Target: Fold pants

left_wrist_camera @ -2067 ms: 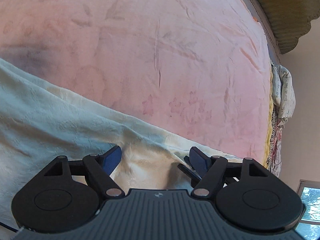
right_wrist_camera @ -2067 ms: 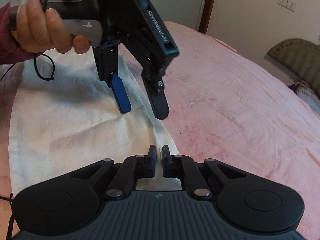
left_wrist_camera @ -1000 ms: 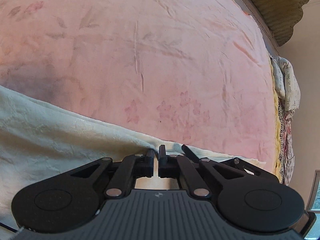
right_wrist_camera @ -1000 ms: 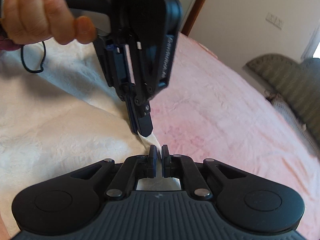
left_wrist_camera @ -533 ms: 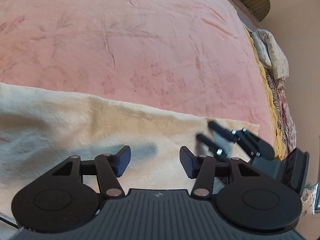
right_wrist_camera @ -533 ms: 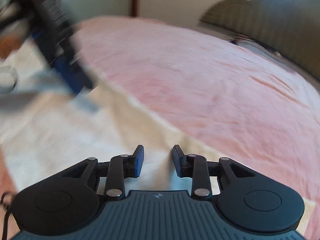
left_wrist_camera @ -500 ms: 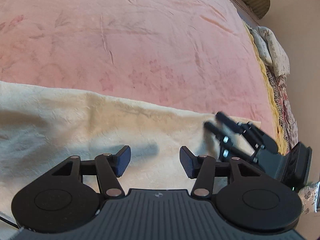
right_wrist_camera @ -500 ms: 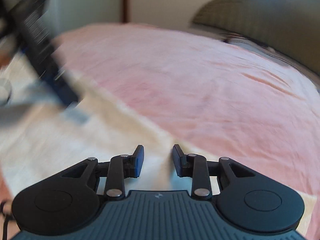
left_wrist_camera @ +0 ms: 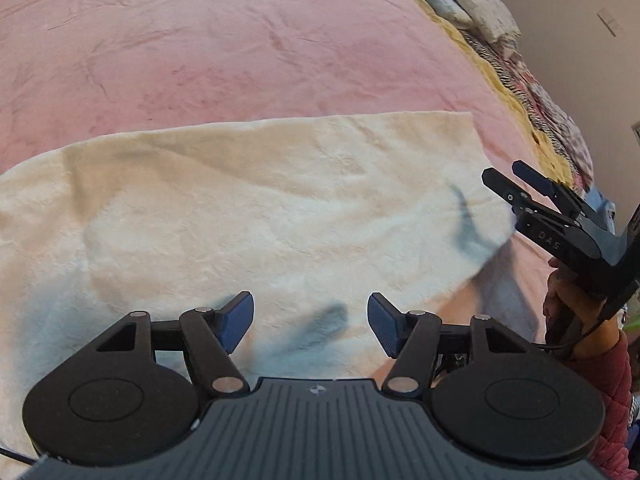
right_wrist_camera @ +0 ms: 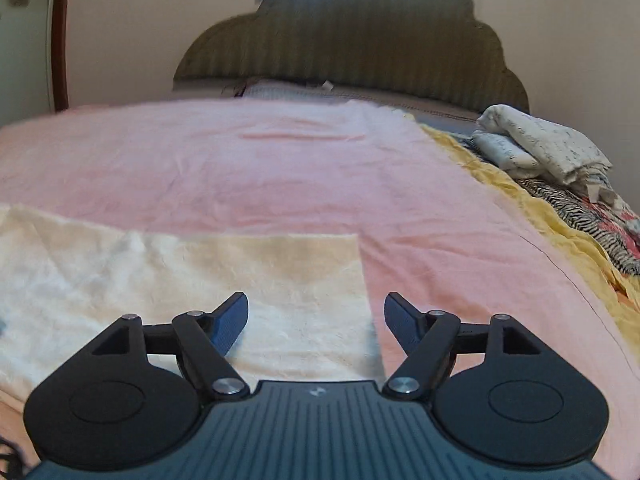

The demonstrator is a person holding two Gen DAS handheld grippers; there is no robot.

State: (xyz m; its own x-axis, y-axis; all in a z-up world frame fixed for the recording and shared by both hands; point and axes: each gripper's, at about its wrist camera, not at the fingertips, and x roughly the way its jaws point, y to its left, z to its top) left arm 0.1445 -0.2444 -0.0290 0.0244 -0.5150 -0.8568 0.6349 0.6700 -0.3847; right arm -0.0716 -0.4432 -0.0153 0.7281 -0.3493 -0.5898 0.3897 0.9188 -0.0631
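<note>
Your cream pants (left_wrist_camera: 256,208) lie flat on the pink bedspread (left_wrist_camera: 208,48), folded into a broad panel with a straight far edge and a squared corner toward the yellow bedding side. All positions below are taken from the pants.

Your left gripper (left_wrist_camera: 310,316) hangs above the near part of the pants, pointing steeply down at the fabric. Its jaws have just been opening and now stand well apart. Nothing is between them; the blue pads (left_wrist_camera: 236,316) are clear of the cloth, and their shadow falls on the fabric just beyond them.

Your right gripper (right_wrist_camera: 316,316) sits over the near right corner of the pants, straddling the right-hand edge: its left finger is over the cream fabric, its right finger over bare bedspread. Its jaws have also just been opening and are spread wide, with nothing held. In the left wrist view the same tool appears off the right edge of the pants, fingers parted and clear of the cloth, held by your hand (left_wrist_camera: 568,300) in a red quilted sleeve (left_wrist_camera: 612,380).

Beyond the far edge of the pants, the bedspread runs to a dark scalloped headboard (right_wrist_camera: 348,40). To the right of the pants, well apart, a yellow blanket (right_wrist_camera: 520,196) lines the bedspread's edge, with a striped, patterned cloth (right_wrist_camera: 568,200) and a bundle of pale printed fabric (right_wrist_camera: 540,144) beyond it.

The right wrist view is slightly blurred at its left margin; the pants' left end cannot be judged there.
</note>
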